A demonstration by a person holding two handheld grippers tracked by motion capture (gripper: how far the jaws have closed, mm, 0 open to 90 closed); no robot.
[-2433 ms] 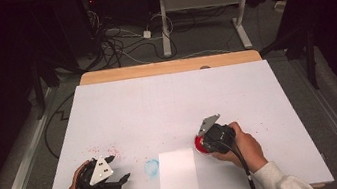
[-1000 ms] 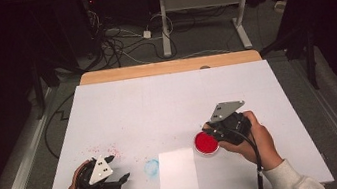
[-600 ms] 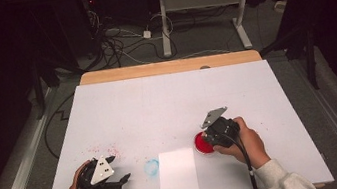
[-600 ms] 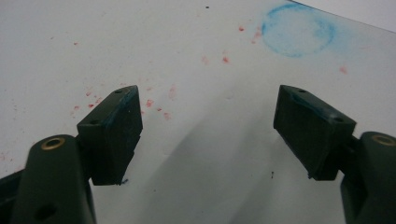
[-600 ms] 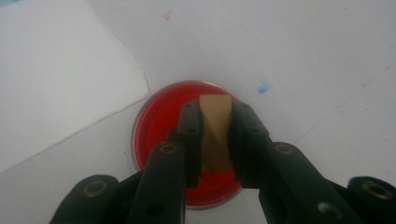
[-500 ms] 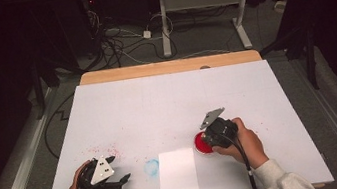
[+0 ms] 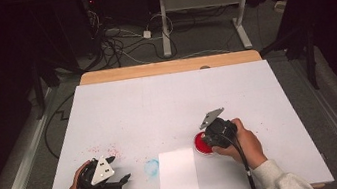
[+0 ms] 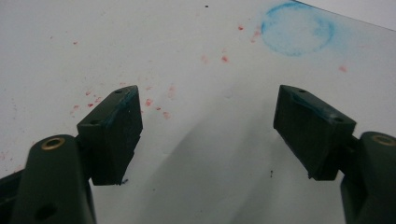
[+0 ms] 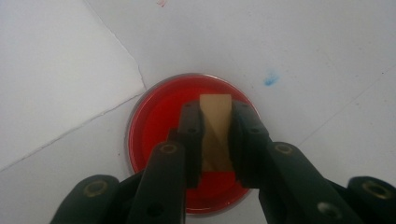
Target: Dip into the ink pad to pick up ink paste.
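Red ink dish [image 9: 187, 135] entered by a wooden block [image 9: 215, 128].
The block was clamped by the right gripper [image 9: 216, 135]; at nine o'clock, the left gripper [image 8: 205, 135] was held apart.

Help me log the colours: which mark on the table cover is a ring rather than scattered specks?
The blue mark, a smudged ring just left of the paper sheet. The red marks are loose specks, farther left by the left gripper.
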